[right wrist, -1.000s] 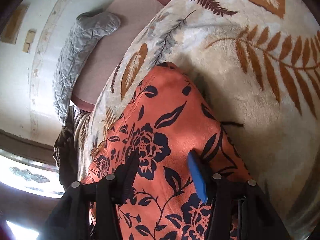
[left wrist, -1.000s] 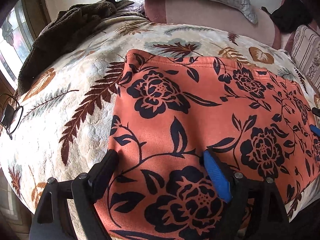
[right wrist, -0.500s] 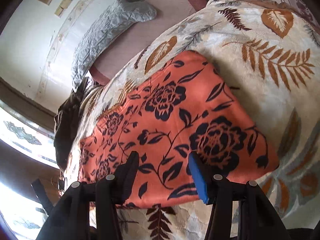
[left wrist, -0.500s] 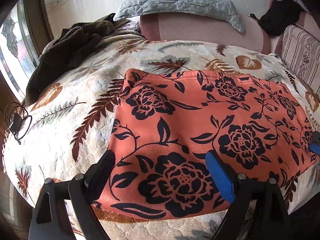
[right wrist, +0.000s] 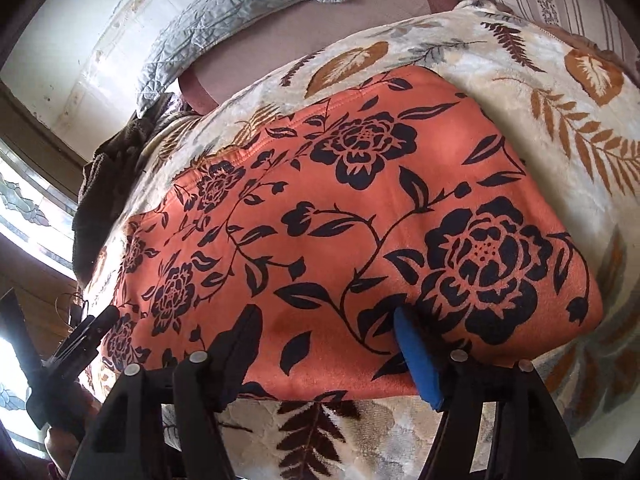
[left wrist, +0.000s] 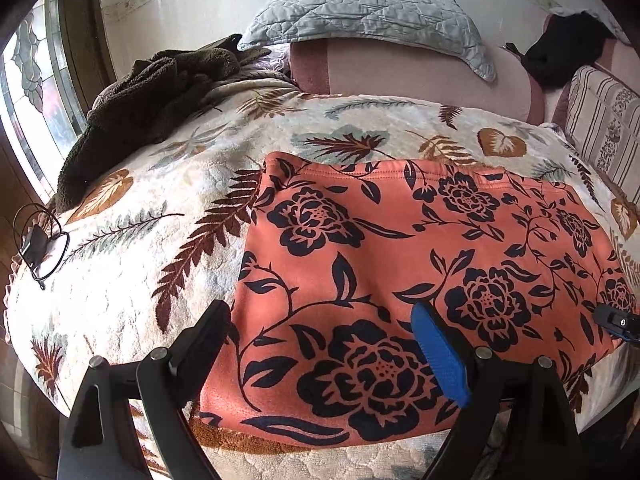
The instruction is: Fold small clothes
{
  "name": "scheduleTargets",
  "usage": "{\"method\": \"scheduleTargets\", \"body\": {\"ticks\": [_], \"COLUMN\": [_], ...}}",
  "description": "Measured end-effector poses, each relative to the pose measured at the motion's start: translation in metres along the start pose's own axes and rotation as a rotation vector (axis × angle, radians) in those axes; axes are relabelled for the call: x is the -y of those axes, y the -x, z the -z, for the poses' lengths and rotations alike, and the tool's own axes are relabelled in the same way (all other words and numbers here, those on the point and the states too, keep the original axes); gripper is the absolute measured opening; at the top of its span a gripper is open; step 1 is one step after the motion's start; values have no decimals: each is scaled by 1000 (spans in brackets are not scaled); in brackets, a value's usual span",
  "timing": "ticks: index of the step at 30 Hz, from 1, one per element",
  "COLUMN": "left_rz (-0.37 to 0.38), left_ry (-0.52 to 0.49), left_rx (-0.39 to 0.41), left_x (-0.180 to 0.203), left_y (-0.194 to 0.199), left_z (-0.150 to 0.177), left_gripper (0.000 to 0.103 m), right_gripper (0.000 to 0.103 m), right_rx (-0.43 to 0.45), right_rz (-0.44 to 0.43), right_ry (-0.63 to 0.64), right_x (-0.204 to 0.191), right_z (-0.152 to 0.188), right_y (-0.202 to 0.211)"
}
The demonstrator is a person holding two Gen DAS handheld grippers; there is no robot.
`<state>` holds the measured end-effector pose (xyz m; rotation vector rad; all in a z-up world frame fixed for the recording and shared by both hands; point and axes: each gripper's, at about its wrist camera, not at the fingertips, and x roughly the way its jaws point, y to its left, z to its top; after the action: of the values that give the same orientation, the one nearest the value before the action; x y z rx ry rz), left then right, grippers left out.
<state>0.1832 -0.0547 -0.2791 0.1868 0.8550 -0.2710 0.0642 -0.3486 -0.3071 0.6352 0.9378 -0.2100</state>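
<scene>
Orange garment with a black flower print point(left wrist: 400, 248), soft and fleecy-looking, spread flat as a broad rectangle on the cream leaf-patterned plush blanket point(left wrist: 168, 208) covering the bed, near edge close to the blanket's front edge. Probably laid out this way to give straight edges and corners for the next fold. Left tool point(left wrist: 332, 352) hovering over the near left part of the garment, spread wide, nothing pinched between black finger and blue pad. Right tool point(right wrist: 324, 344) poised above the near right part, jaws opening, cloth below them but not gripped. Each tool over its own end, seemingly ready to take the near edge at two points and keep the fold even. Crumpled dark brown fuzzy cloth point(left wrist: 152, 92) and grey quilted pillow point(left wrist: 360, 12) well apart at the far side, clear of the folding area.
</scene>
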Motion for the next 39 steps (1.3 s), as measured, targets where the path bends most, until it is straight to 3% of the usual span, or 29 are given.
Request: {"method": "scheduleTargets", "body": {"ticks": [4,9,14,18,27,33,39], "left_rz": [7,12,14,18,14,14,15], "left_ry": [-4,-23,-41,-56,-76,-75,-91], "left_rx": [22,47,59,62,62,54,47], "left_x": [7,20,33,43,51,51,54], "left_y": [5,10,12,12,10,7,3], "left_z": [-3,-5,-5,-4,-3,-3,-3], "left_gripper": [92,92,92,92,92,92,92], "right_gripper": [64,64,64,64,64,64,64], "right_rx": [91,191,121,16,35,120,46], "right_rz": [-48,-78,-57,-2,-16,-48,12], "right_ry": [21,99,121,120,131,81,100], "right_x": [-9,-28,-34,-30,-28,-23,-23], "right_z": [-2,-1,4,11,11,0,2], "right_y": [20,36,18,-10,-6,12,-10]}}
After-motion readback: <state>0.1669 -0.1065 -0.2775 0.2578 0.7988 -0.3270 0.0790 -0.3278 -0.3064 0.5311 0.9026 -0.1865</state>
